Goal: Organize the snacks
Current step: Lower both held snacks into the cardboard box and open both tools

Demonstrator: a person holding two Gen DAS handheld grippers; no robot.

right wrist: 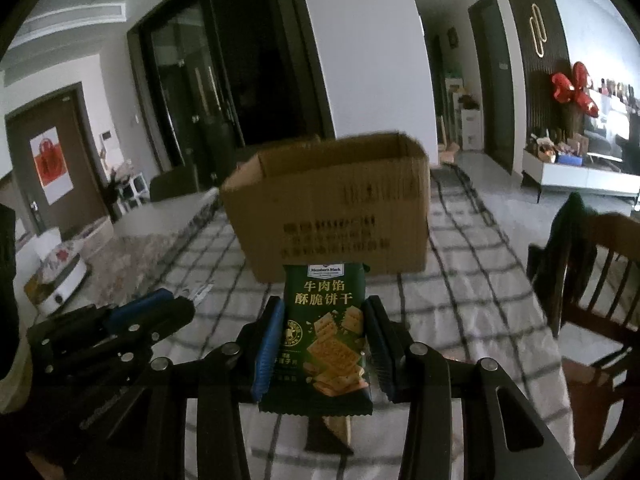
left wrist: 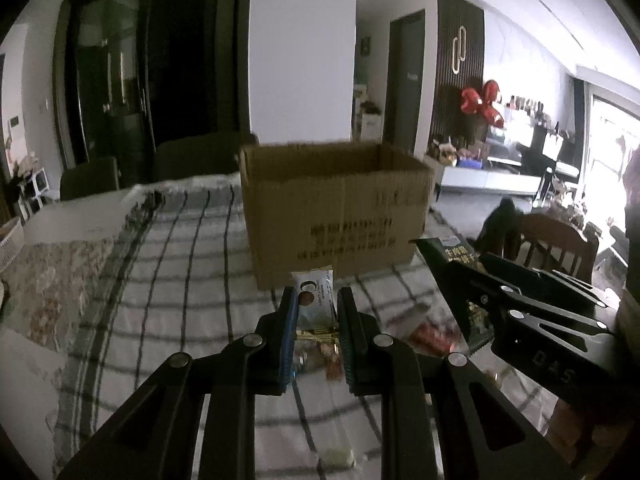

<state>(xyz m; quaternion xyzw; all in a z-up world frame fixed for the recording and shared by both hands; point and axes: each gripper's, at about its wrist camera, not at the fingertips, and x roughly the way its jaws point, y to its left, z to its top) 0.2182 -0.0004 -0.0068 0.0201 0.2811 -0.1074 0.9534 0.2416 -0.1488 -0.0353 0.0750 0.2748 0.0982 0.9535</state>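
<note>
Green cracker packet (right wrist: 326, 332), brown box (right wrist: 340, 208), checked tablecloth (right wrist: 460, 300).

A checked tablecloth (right wrist: 472, 280) covers the table, a wooden chair (right wrist: 600, 280) beside it, red balloons (right wrist: 576, 88) beyond.

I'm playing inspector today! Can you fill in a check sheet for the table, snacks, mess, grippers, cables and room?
Surface: checked cloth covering the table.
Job's things: open box standing on the cloth; white packet and green packet held up in front of it.
Clutter: loose snacks lying on the cloth.
Grippers: left gripper shut on the white packet; right gripper shut on the green packet.
Cables: nothing seen.
Surroundings: wooden chair, dark doors, red balloons.
</note>
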